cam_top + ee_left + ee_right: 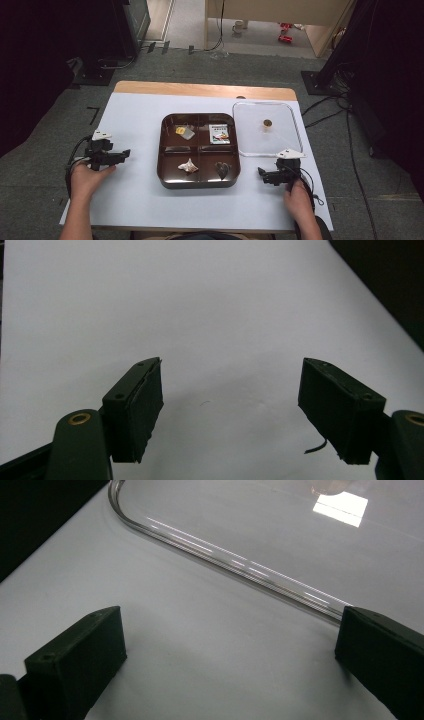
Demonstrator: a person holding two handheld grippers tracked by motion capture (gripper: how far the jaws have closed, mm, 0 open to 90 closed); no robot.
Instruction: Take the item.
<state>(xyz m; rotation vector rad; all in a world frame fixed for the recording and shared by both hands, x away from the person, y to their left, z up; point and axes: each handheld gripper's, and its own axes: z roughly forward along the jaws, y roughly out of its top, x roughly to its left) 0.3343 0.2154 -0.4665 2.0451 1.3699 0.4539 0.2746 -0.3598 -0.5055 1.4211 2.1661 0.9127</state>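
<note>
Both idle on the bench: the right hand-held gripper gapes empty just below the clear lid, at three o'clock of the tray; left hand-held gripper half-spread, empty. Next, likely, gripping the lid's rim.

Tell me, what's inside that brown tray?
The tray has four compartments: a yellow and clear wrapped piece far left, a small printed packet far right, a pale crumpled wrapper near left, a dark heart-shaped piece near right. Nothing covers them; the clear lid lies beside the tray.
</note>
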